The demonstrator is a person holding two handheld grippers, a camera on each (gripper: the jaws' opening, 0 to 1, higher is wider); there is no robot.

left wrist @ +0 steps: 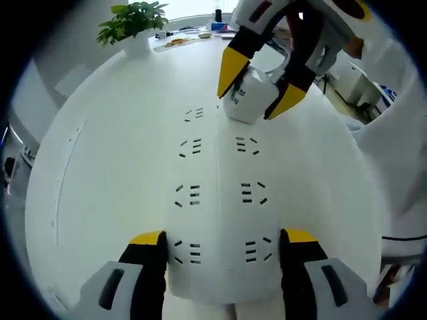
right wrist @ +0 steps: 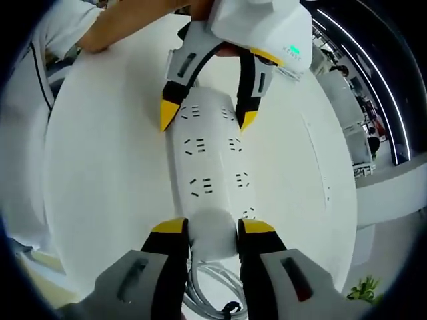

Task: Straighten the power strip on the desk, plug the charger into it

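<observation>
Power strip lies flat on the white desk, a long white bar with two rows of sockets running between the two grippers. In the left gripper view the left gripper stands at the near end of the strip, its yellow-tipped fingers set wide, one on each long edge; whether they press the sides cannot be told. At the far end the right gripper holds the white charger pinched between its fingers, the charger resting on or just above the strip's last sockets. In the right gripper view the right gripper has the charger clamped between narrow-set fingers, a grey cable coiled just below it. A potted plant stands at the desk's far edge, well apart.
</observation>
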